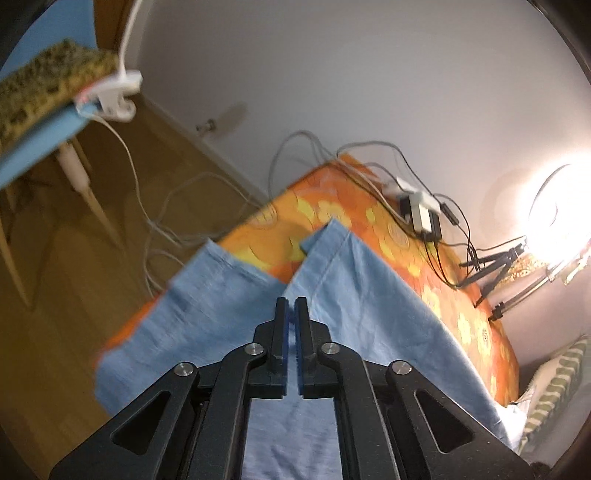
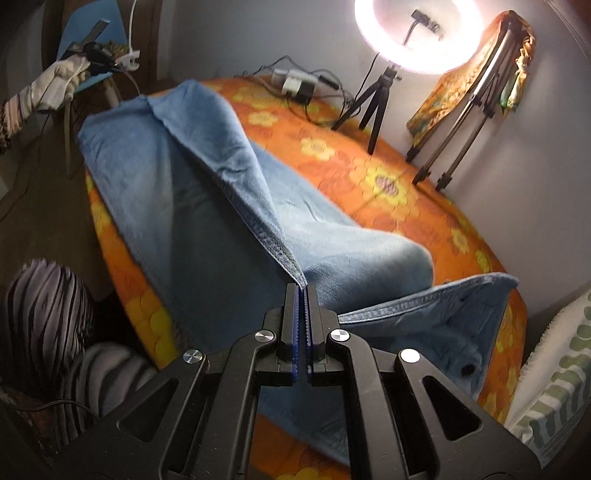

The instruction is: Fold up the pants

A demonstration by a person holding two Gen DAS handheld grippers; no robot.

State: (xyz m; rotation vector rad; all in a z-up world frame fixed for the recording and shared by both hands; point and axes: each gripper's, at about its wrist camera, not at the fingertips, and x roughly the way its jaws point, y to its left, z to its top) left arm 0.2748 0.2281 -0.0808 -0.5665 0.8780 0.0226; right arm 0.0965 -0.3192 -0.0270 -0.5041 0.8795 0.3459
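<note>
Light blue denim pants (image 2: 207, 206) lie on a round table with an orange flowered cloth (image 2: 369, 177). My right gripper (image 2: 302, 286) is shut on a stitched edge of the pants and lifts it into a ridge; the waistband (image 2: 424, 306) lies folded to its right. In the left wrist view the two pant legs (image 1: 351, 295) spread apart toward the far table edge. My left gripper (image 1: 291, 301) hovers over the crotch with its jaws nearly together, a narrow gap between the pads and no cloth seen in it.
A ring light on a tripod (image 2: 417, 33) and a second tripod draped with cloth (image 2: 476, 92) stand at the table's back. A power strip with cables (image 1: 421, 210) lies near the far edge. A blue chair (image 1: 40, 147) stands left. A striped cushion (image 2: 554, 369) is right.
</note>
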